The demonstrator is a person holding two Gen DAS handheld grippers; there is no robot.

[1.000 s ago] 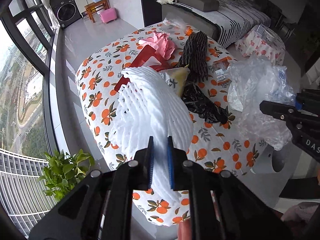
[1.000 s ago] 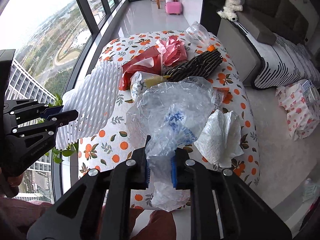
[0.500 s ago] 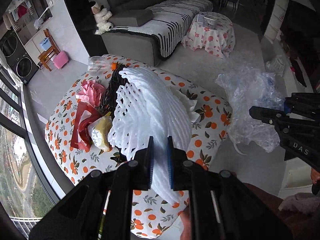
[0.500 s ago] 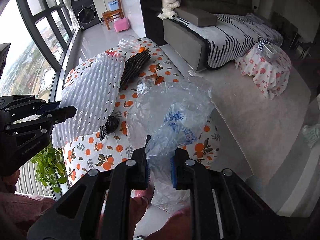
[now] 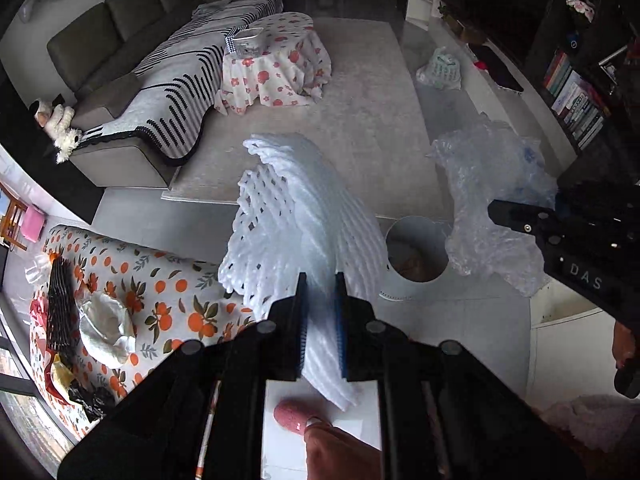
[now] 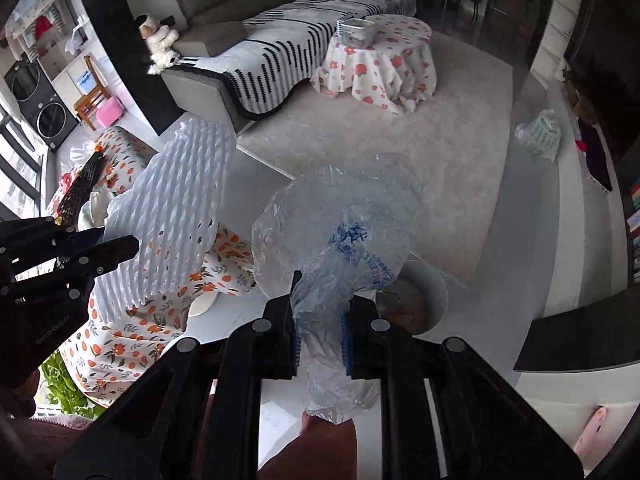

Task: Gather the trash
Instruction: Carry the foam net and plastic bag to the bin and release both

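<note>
Carrying foam netting (image 5: 296, 232) pinched in my left gripper (image 5: 320, 324) and a plastic bag (image 6: 340, 248) in my right gripper (image 6: 320, 316); bin (image 5: 416, 256) centre-frame, more trash lower left on the table (image 5: 168, 292).

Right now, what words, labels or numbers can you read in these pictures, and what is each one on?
"DAS": white letters on the black right gripper, cut off.
Blue print on the clear plastic bag: too crumpled to read.
Faint print on the black left gripper: too dim.
Book spines on the dark shelf: too small.
</note>
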